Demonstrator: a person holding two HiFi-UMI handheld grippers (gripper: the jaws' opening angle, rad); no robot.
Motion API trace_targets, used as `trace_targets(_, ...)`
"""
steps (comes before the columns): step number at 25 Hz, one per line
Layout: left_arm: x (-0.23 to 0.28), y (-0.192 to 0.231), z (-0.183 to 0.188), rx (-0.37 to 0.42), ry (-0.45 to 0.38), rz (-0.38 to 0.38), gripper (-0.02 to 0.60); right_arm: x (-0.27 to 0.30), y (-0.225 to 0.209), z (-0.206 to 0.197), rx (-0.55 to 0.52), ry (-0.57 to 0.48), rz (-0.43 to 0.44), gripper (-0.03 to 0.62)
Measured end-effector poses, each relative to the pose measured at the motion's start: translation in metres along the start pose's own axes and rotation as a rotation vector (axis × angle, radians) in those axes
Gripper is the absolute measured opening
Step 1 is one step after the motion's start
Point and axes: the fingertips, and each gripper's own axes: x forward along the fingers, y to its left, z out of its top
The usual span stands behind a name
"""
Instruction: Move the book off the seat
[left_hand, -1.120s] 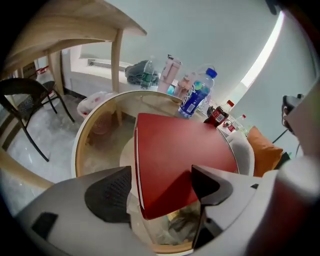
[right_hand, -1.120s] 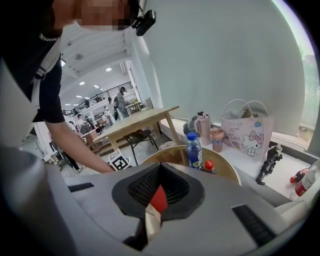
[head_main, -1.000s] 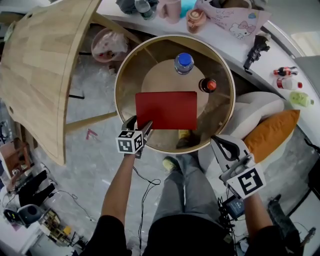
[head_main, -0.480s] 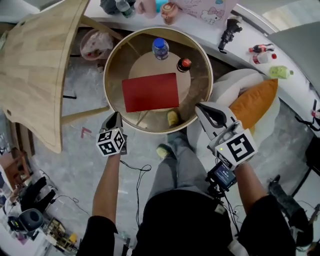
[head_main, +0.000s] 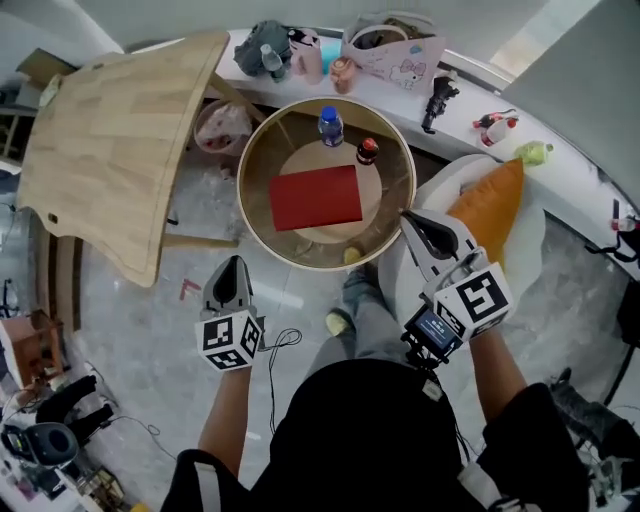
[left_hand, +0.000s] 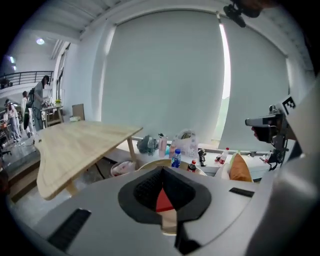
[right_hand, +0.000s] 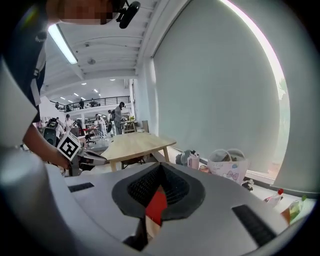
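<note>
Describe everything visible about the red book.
The red book is a plain, closed, flat rectangle with a matte, unmarked cover. It lies flat and slightly askew on the pale round centre of the wooden-rimmed seat. A blue-capped bottle and a red-capped bottle stand just beyond its far edge. The left claw and right claw are clear of it.

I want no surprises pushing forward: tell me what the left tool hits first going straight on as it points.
Probably the red book, which shows dead ahead of the shut left tool. The near rim of the round seat lies just under that line and could catch first; depth is unclear.
</note>
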Motion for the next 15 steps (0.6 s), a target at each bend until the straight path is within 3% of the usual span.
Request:
trace_targets(8, -0.104, -0.02, 0.042, 0.042, -0.119, 0.003, 0.012, -0.067, 0.058, 0.037, -0.033, -0.079, -0.071, 0.009)
trace_targets(15, -0.165, -0.038, 0.041, 0.059, -0.182, -0.015, 0.012, -0.107, 0.091, 0.043, -0.05, -0.12, -0.094, 0.009)
